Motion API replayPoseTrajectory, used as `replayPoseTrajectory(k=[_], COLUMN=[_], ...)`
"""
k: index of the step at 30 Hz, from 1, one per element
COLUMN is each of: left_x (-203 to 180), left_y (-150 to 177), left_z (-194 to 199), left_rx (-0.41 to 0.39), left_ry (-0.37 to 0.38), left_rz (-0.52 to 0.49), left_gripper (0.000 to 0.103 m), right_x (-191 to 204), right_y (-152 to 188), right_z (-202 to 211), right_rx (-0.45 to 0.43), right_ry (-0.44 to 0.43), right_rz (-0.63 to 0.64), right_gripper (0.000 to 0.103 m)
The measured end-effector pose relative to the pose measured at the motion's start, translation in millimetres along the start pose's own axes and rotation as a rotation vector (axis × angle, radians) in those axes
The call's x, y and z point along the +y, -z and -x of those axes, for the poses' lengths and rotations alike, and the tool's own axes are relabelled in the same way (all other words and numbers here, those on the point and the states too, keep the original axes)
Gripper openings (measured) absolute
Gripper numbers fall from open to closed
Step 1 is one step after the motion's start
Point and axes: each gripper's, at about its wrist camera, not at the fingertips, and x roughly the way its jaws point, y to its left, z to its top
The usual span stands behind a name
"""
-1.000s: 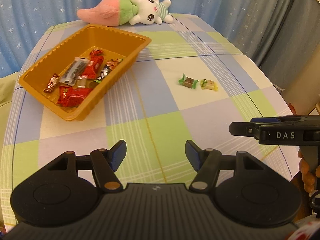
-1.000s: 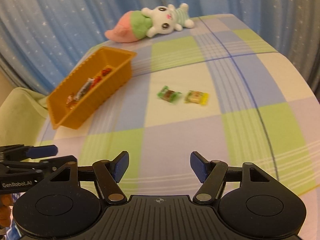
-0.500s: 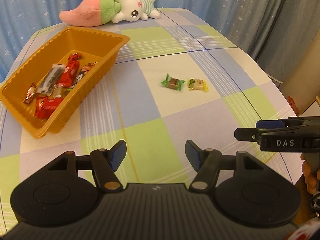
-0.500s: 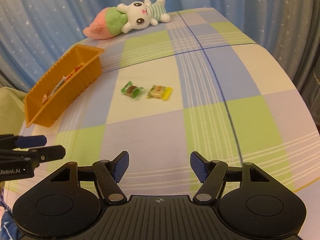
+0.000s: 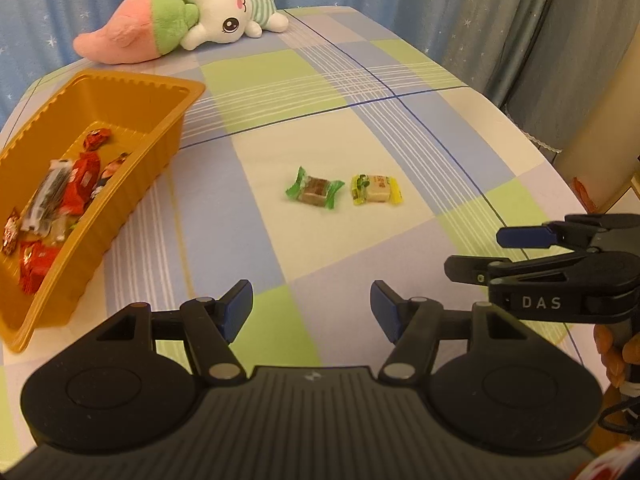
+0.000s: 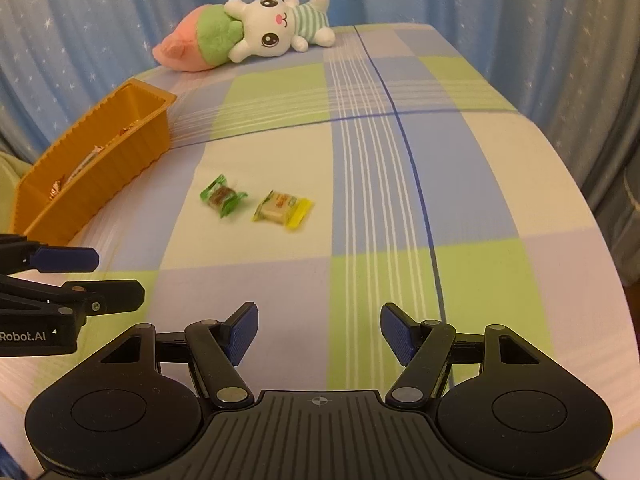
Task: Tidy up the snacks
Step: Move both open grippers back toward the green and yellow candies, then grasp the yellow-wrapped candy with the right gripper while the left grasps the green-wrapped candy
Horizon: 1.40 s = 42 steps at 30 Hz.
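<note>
A green-wrapped candy [image 5: 315,188] and a yellow-wrapped candy [image 5: 375,189] lie side by side on the checked tablecloth; they also show in the right wrist view, green [image 6: 221,199] and yellow [image 6: 283,209]. An orange tray [image 5: 120,196] at the left holds several wrapped snacks; its ribbed wall shows in the right wrist view [image 6: 96,176]. My left gripper [image 5: 311,312] is open and empty, short of the candies. My right gripper [image 6: 319,334] is open and empty, also short of them. Each gripper shows at the edge of the other's view.
A plush rabbit with a pink and green body [image 5: 188,28] lies at the table's far edge, also in the right wrist view [image 6: 248,36]. Blue star-patterned curtains hang behind. The table edge curves down at the right [image 5: 552,168].
Both grippers have moved forward toward the two candies, which now look larger and nearer. The tray has slid toward the left of both views. Both grippers stay open.
</note>
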Motion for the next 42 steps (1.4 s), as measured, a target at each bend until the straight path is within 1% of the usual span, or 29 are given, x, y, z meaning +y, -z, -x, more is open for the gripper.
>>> replayPoseTrajectory(k=[6,12,21,25,27,29,31,32,35,37,42], left_x=[-0.7,0.7,10.6,15.7,18.1,19.1,19.1,18.8,15.5,11.6,2.5], left_y=[-16.4,-30.8,-41.4,-42.6,-44.2,-45.4,-46.3,-46.9,-48.0,-48.8,-52.0], left_z=[-22.6,-44.1,-60.7,-63.1,-64.4,-64.2,-64.1,-64.1,-63.3,-62.8,-66.7], left_rx=[0.002,0.015,0.04,0.045,0.049,0.048,0.048,0.048,0.049,0.045,0.036], left_ry=[-0.008,-0.021,-0.03,-0.034,-0.034,-0.034,-0.025,-0.018,0.002,0.019,0.061], left_rz=[-0.013,-0.028,-0.017,-0.004,0.001,0.001,0.004,0.005,0.0,-0.008,-0.027], left_gripper=[0.062,0.062,0.062,0.062,0.062,0.062,0.062,0.062,0.061,0.061,0.059], right_x=[1.4,1.3,9.8,13.9,15.1,15.7,16.6,17.1,15.9,12.2,-4.8], right_y=[-16.6,-30.3,-50.0,-55.9,-59.4,-62.1,-64.6,-65.2,-66.1,-66.9,-67.0], right_z=[-19.8,-38.8,-68.5,-77.6,-81.5,-84.2,-86.1,-86.7,-87.3,-86.2,-79.8], right_rx=[-0.021,-0.025,-0.023,-0.046,-0.052,-0.056,-0.058,-0.06,-0.065,-0.068,-0.069], right_ry=[0.018,0.008,-0.017,-0.034,-0.043,-0.066,-0.079,-0.078,-0.067,-0.054,-0.011], right_rz=[0.077,0.141,0.263,0.314,0.325,0.332,0.336,0.339,0.326,0.307,0.237], right_gripper=[0.068,0.068,0.067,0.067,0.064,0.052,0.046,0.041,0.031,0.028,0.028])
